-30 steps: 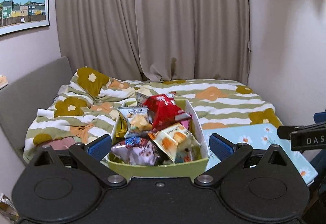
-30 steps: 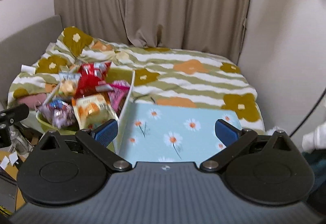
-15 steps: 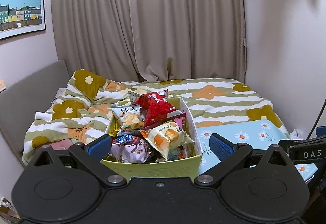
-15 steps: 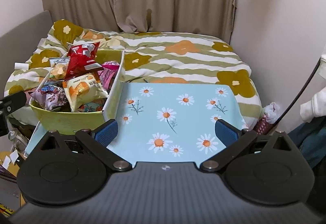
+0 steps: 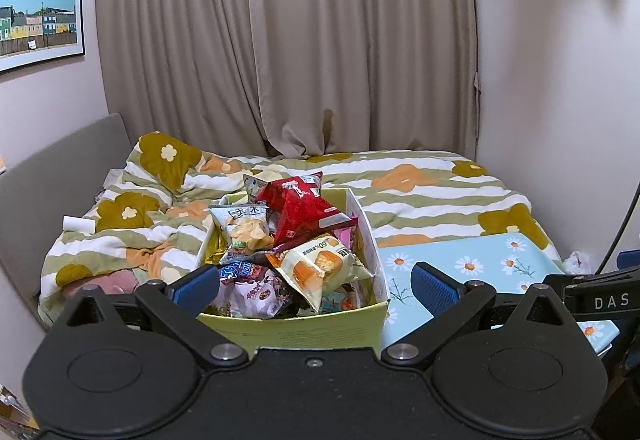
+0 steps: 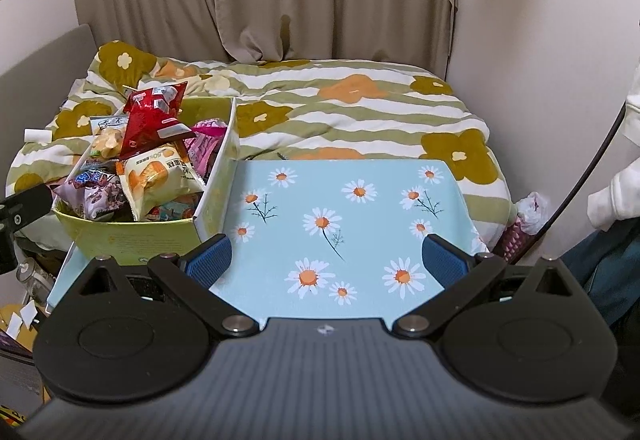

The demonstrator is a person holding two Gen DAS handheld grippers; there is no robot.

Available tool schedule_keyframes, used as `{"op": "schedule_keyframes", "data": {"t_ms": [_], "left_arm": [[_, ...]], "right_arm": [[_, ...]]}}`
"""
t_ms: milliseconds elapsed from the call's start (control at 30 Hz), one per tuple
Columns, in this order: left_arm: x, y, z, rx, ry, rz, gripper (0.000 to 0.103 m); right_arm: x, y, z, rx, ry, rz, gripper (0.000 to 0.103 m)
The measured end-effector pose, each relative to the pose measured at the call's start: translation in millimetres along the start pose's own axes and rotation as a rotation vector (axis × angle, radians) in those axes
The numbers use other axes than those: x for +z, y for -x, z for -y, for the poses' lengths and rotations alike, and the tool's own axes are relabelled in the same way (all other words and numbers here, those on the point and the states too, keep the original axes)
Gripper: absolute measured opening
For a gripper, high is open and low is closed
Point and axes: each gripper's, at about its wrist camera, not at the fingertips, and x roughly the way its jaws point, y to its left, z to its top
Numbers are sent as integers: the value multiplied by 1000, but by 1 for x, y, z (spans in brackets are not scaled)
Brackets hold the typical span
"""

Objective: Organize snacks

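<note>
A green box [image 5: 296,328] [image 6: 132,236] stands on the left of a light blue daisy-print board [image 6: 340,224] [image 5: 480,264] at the foot of a bed. It is heaped with snack bags: a red bag [image 5: 300,212] [image 6: 154,118] on top, a yellow bun bag [image 5: 324,268] [image 6: 160,176], a purple bag [image 5: 252,288] [image 6: 96,192] and a clear chip bag [image 5: 244,228]. My left gripper [image 5: 316,286] is open and empty, just in front of the box. My right gripper [image 6: 326,258] is open and empty over the board's near edge.
The bed has a striped flower duvet [image 6: 352,104]. Beige curtains [image 5: 360,40] hang behind it and a wall [image 6: 540,40] is on the right. A person's white sleeve [image 6: 616,192] and a cable [image 6: 592,168] are at the right edge. Clutter [image 6: 28,276] lies below the board's left side.
Both grippers have drawn back and risen, so the box and the board show more fully. Nothing was picked up; both stay open.
</note>
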Motion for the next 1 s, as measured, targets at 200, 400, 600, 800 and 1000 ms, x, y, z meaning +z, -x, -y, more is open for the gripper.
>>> {"op": "schedule_keyframes", "data": {"t_ms": [200,400,600,800,1000], "left_arm": [[-1,-1,4,-1,0,-5,103],[-3,-1,5,-2,7,-11,103],[-1,-1,3,-5,13,-16,103],[-1,-1,2,-7,15,-17,103],[-2,0,3,-8,16,-18,103]], "right_arm": [[-3,-3,1,-6,-3,-7,103],[-4,-5,0,-9,-4,-17,103],[-4,-5,-1,-10,-3,-21,103],[-3,-5,0,-11,-3,-20,103],[-3,-5,1,-11,-1,-21,103]]}}
